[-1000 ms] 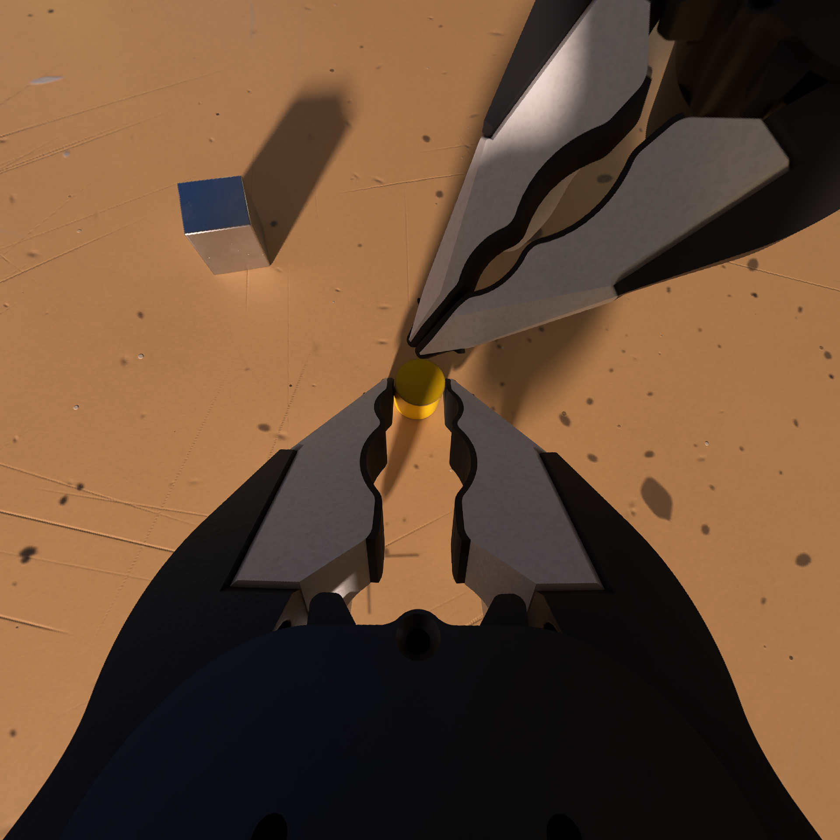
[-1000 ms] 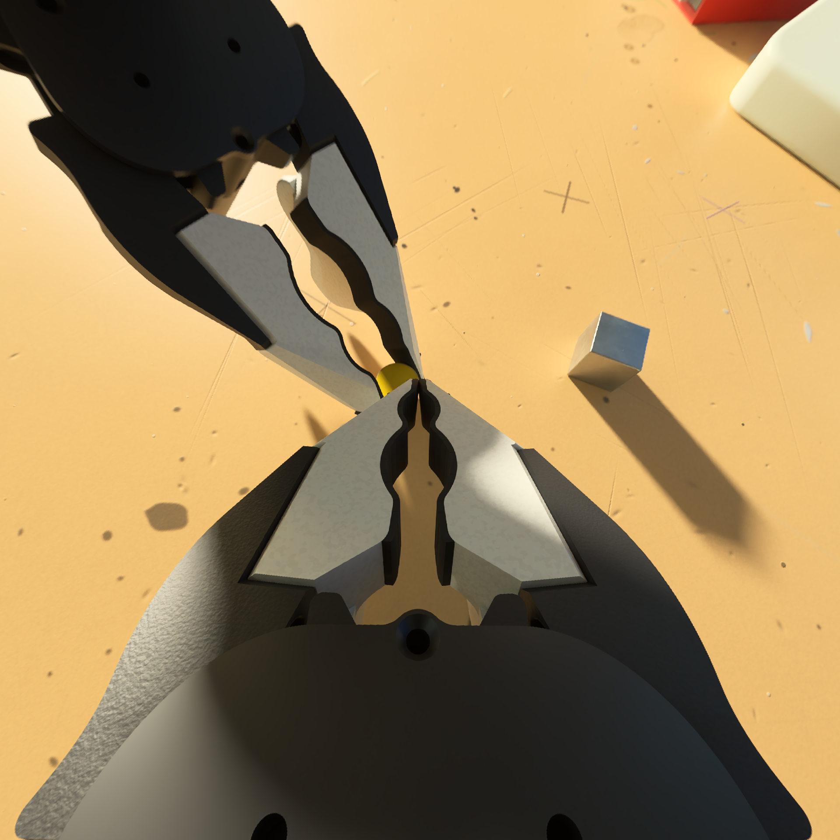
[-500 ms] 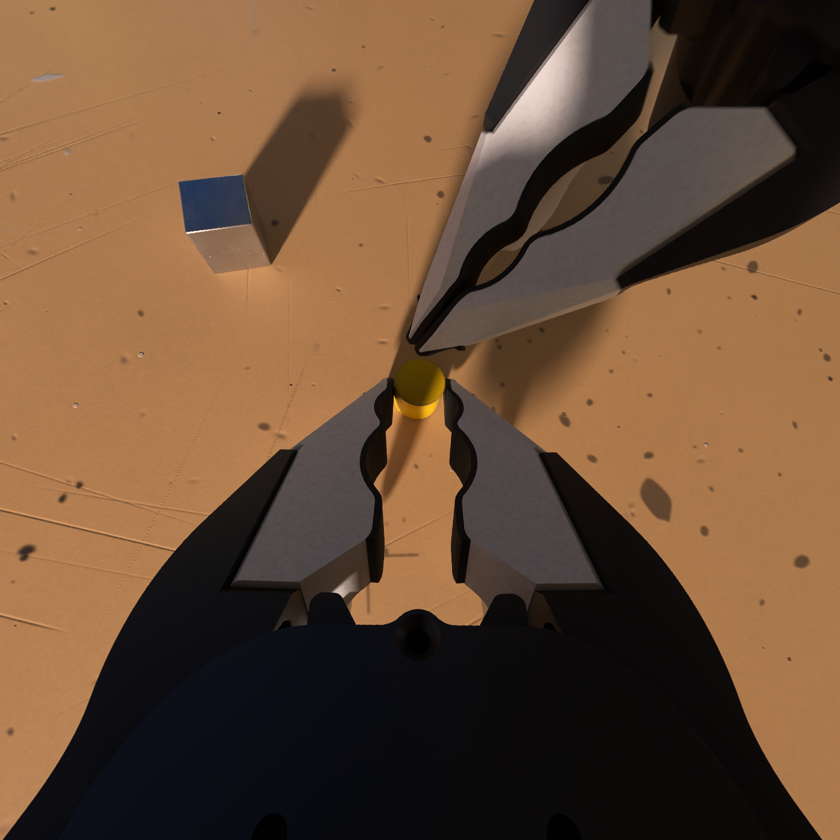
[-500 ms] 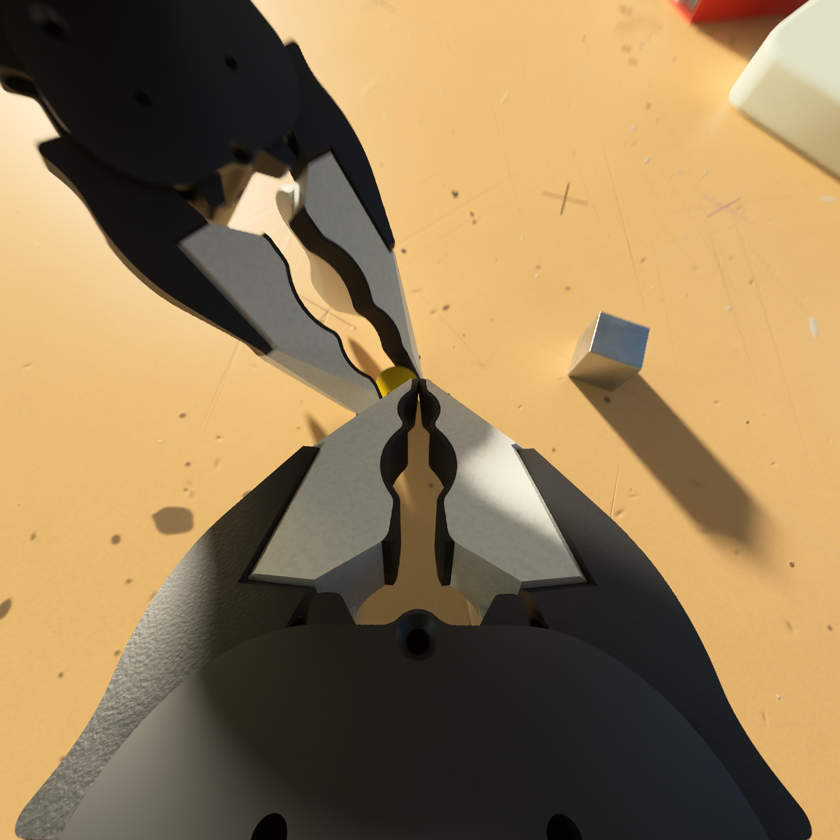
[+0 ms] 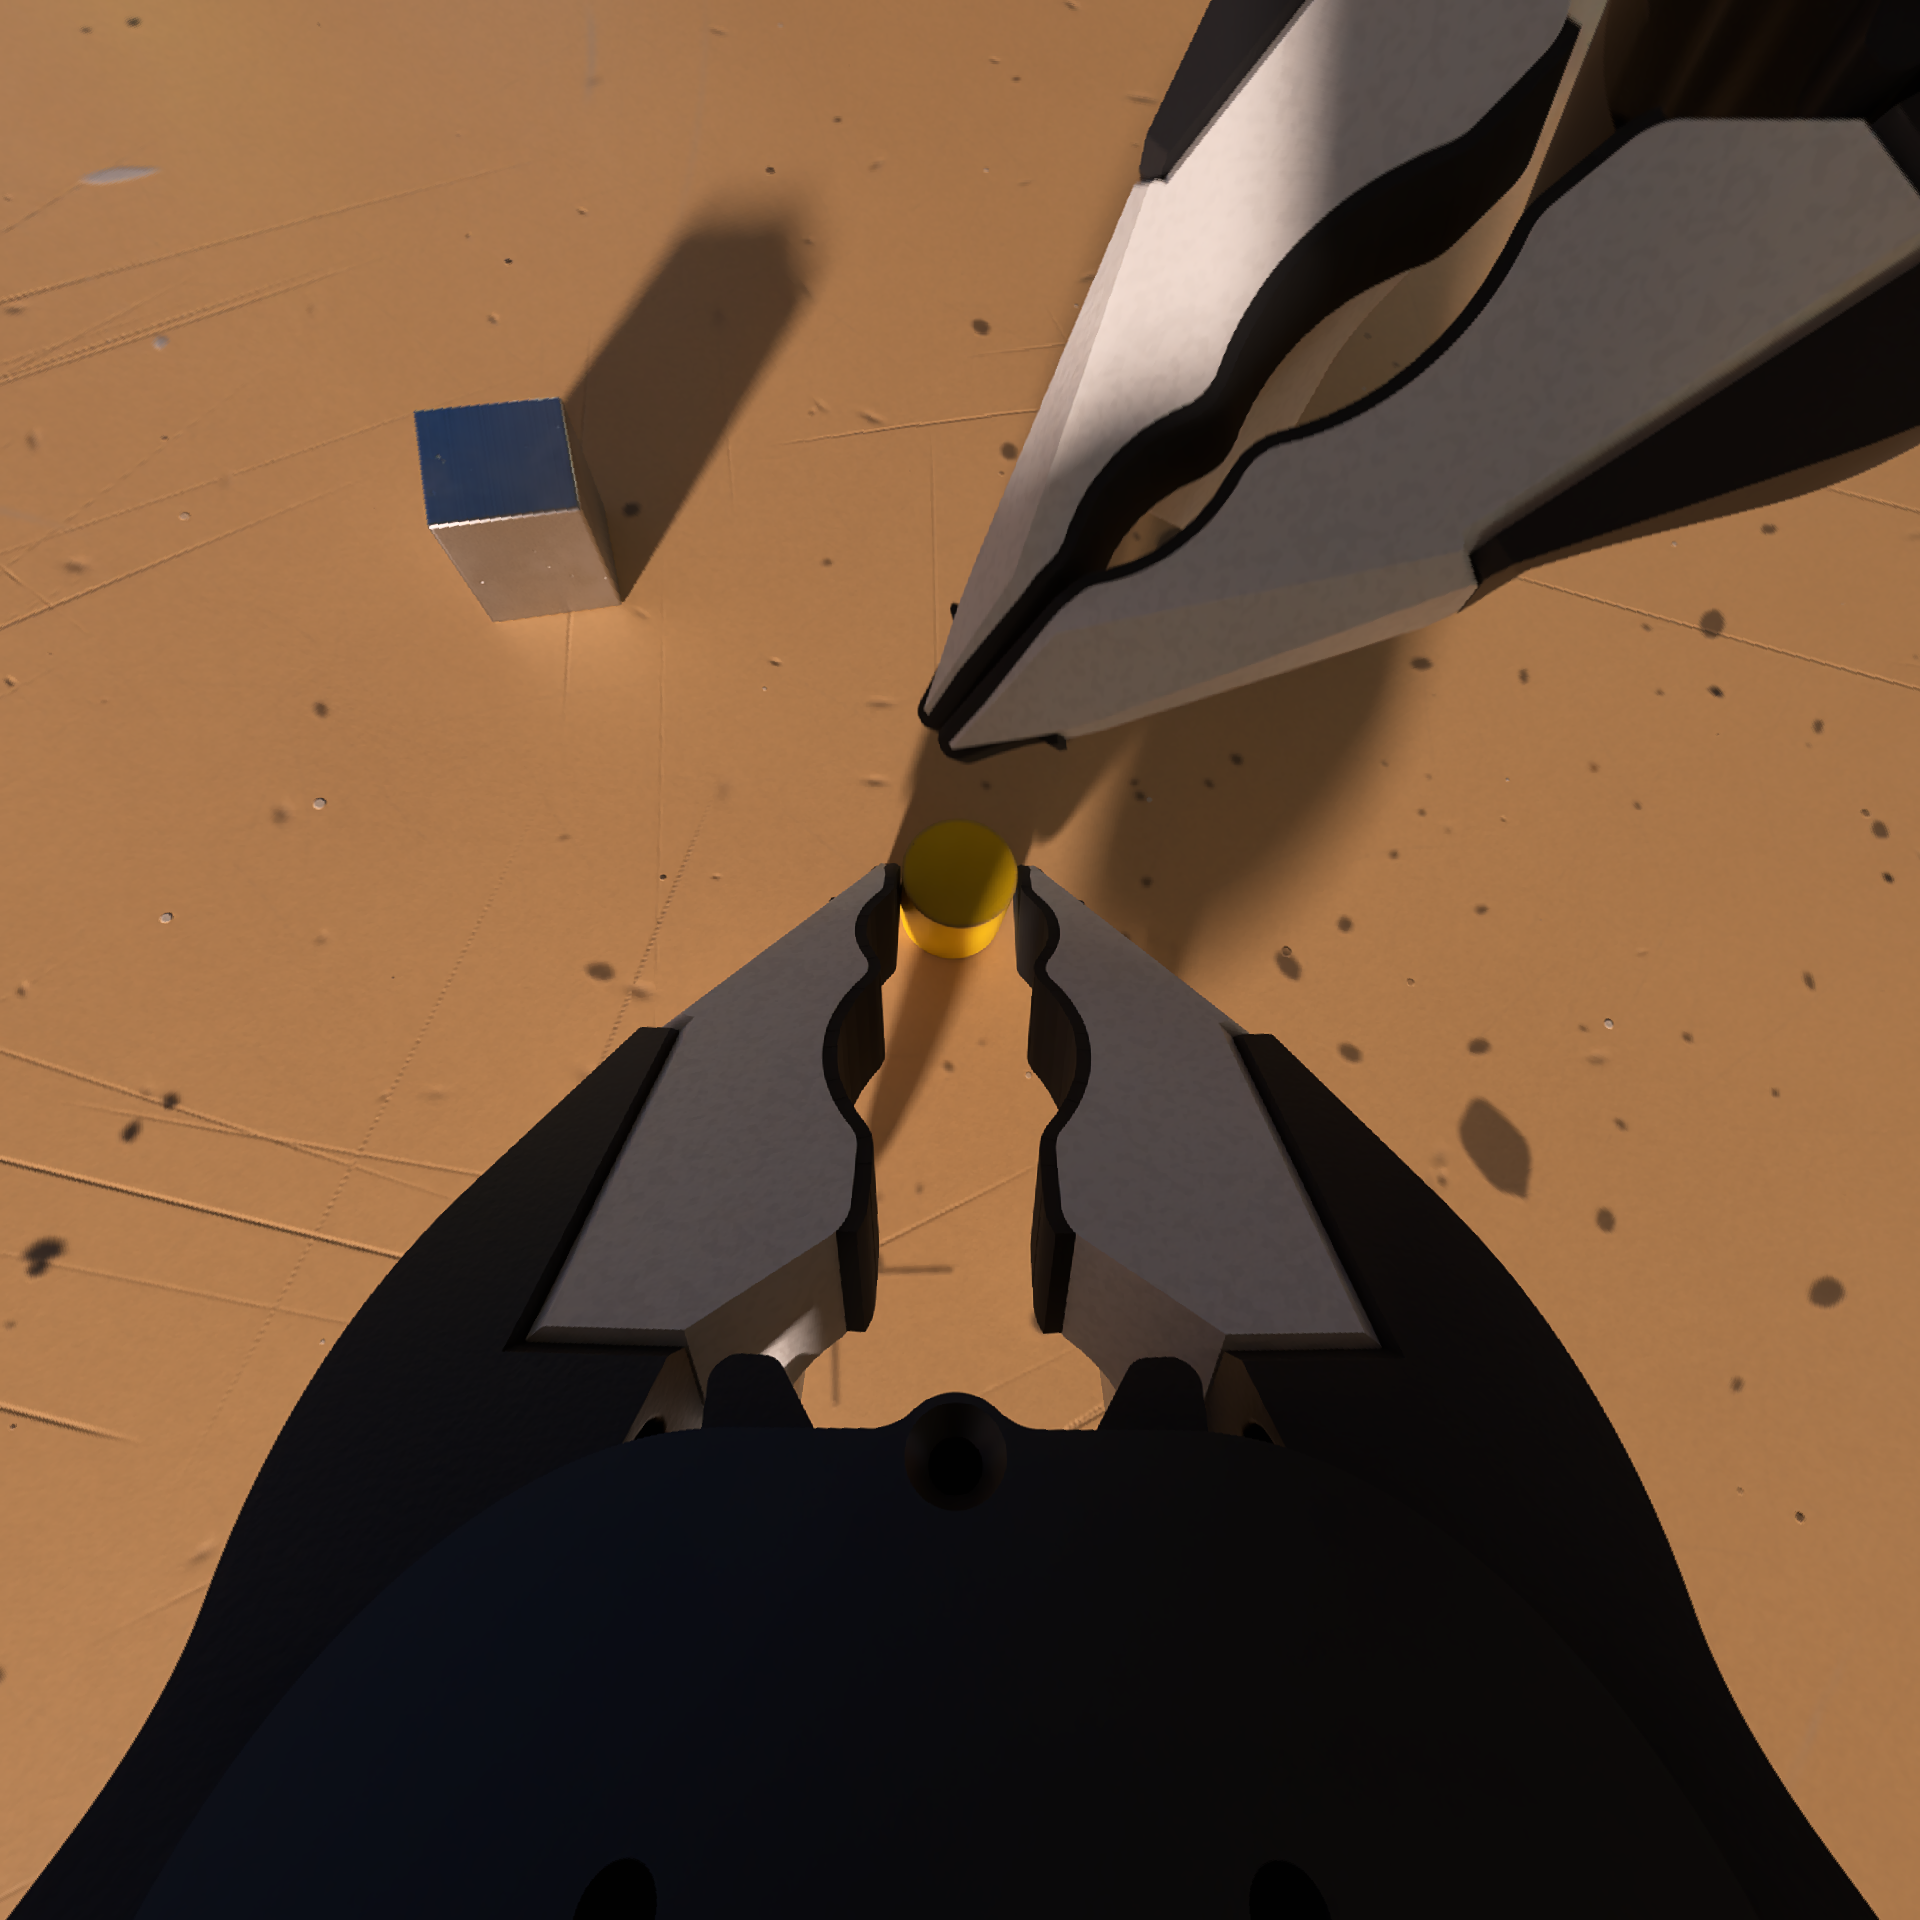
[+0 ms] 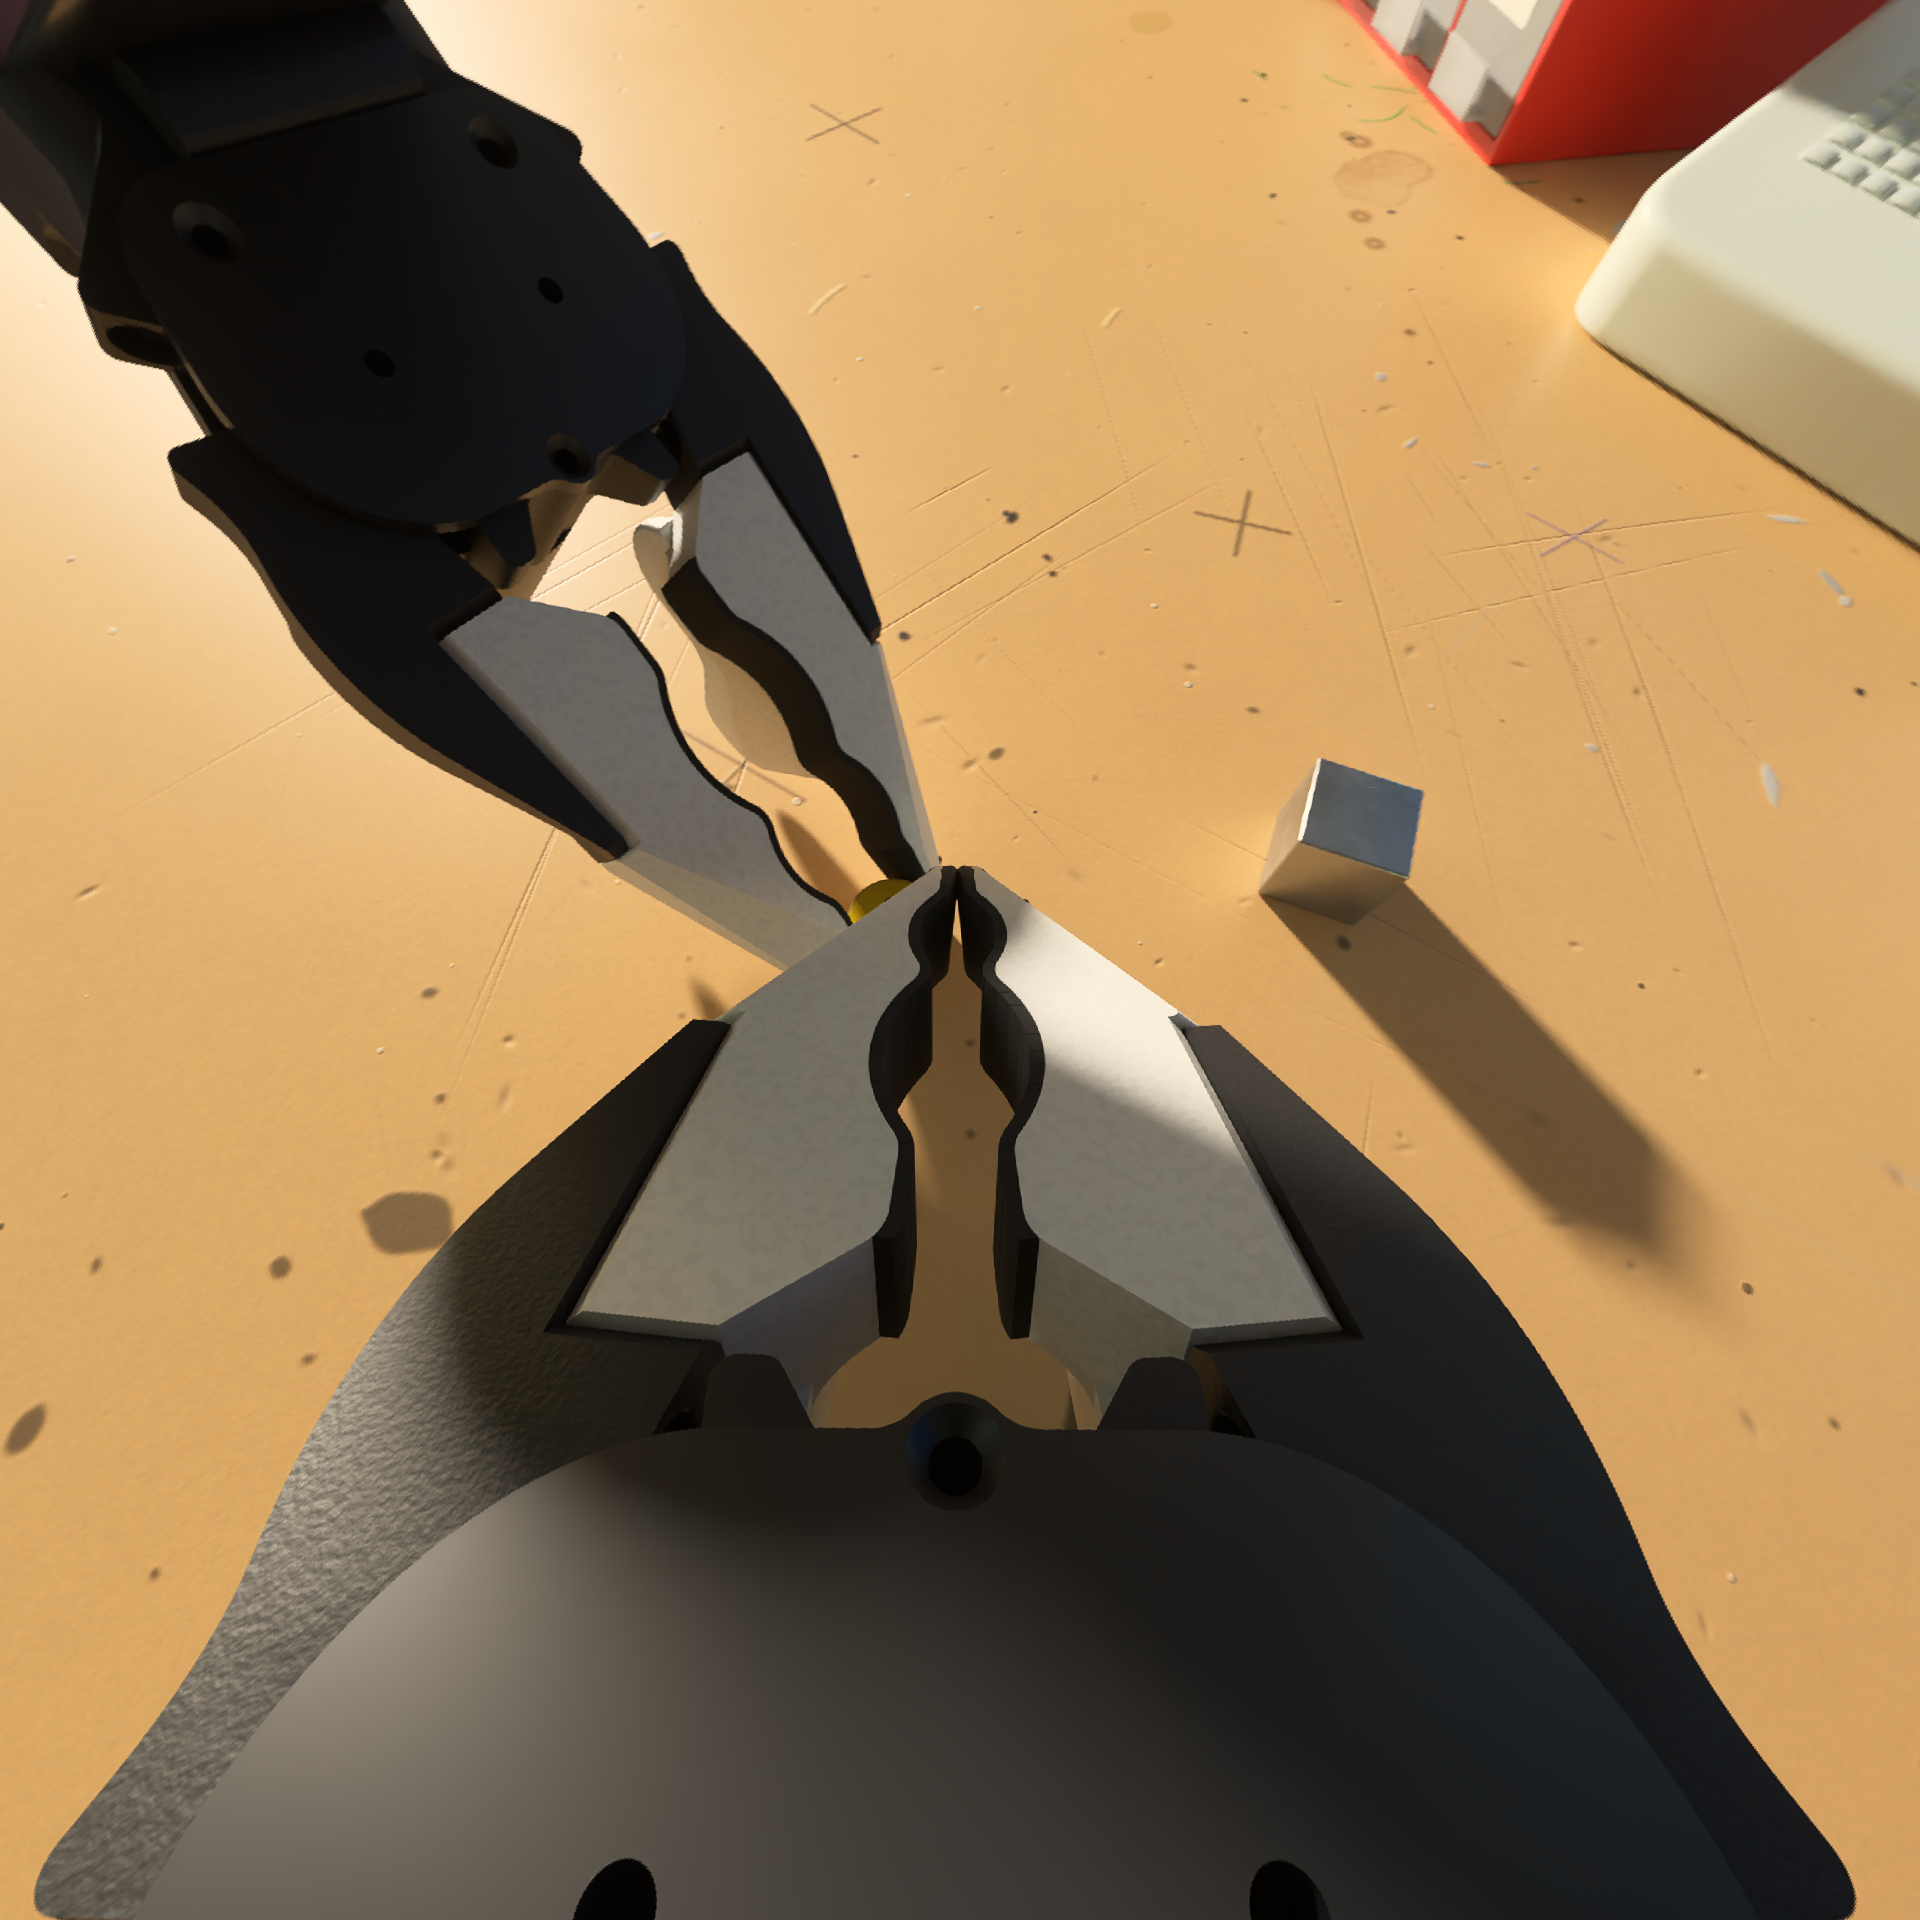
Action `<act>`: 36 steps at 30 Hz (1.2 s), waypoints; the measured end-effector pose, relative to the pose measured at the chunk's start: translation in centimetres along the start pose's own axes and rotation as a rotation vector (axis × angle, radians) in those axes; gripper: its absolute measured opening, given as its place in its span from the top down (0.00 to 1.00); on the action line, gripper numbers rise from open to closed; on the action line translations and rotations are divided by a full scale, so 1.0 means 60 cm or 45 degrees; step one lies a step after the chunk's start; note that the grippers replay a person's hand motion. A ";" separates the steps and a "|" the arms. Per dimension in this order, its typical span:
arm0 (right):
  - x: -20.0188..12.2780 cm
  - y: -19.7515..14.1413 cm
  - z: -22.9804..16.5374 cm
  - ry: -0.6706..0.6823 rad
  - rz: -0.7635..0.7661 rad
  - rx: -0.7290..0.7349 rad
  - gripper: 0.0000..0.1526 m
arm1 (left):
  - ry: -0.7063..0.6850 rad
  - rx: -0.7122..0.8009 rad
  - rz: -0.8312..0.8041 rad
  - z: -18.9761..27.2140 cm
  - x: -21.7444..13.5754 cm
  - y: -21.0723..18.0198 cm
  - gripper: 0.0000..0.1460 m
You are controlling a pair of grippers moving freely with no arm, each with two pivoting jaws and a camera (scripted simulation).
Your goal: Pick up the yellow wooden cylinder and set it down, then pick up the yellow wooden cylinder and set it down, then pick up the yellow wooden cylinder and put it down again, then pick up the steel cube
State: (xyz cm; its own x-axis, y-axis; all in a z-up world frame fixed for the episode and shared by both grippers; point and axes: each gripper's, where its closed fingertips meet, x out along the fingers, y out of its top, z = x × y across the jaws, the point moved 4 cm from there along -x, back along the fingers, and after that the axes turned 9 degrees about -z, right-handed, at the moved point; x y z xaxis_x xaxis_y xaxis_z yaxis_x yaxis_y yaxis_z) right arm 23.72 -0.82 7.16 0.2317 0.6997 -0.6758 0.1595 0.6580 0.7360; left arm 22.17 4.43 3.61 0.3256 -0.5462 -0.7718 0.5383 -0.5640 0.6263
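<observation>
The yellow wooden cylinder point(image 5: 957, 888) stands upright between the fingertips of my left gripper point(image 5: 956, 883), which is shut on it low over the orange table point(image 5: 312, 987). In the right wrist view only a sliver of the cylinder point(image 6: 876, 896) shows between the left gripper's fingers point(image 6: 727, 831). My right gripper point(image 6: 956, 878) is shut and empty. In the left wrist view its tip point(image 5: 940, 732) hangs just beyond the cylinder, apart from it. The steel cube point(image 5: 509, 499) sits on the table at the far left, and in the right wrist view point(image 6: 1345, 836) it lies to the right.
A red box point(image 6: 1621, 73) and a cream keyboard-like device point(image 6: 1766, 312) lie at the far right corner in the right wrist view. The table is scratched and speckled. The cube casts a long shadow point(image 6: 1507, 1091).
My right gripper has drawn back from the cylinder, still shut, so the gap to it has grown. The left gripper still holds the cylinder in the same place.
</observation>
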 end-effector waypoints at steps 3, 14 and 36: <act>0.016 -0.016 -0.006 0.031 -0.100 -0.020 1.00 | 0.010 0.008 0.004 0.001 0.000 0.000 0.85; 0.011 -0.019 0.006 -0.032 -0.114 -0.009 1.00 | 0.014 0.012 0.006 0.001 0.000 0.000 0.85; 0.001 0.002 -0.005 0.011 -0.008 0.000 1.00 | 0.015 0.013 0.007 0.001 0.000 0.000 0.85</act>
State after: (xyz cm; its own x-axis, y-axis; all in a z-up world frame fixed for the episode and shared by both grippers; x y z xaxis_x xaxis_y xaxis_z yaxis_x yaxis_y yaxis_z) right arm 23.46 -0.62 7.20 0.2227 0.6980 -0.6805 0.1608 0.6622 0.7319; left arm 22.12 4.39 3.58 0.3379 -0.5418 -0.7696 0.5287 -0.5672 0.6315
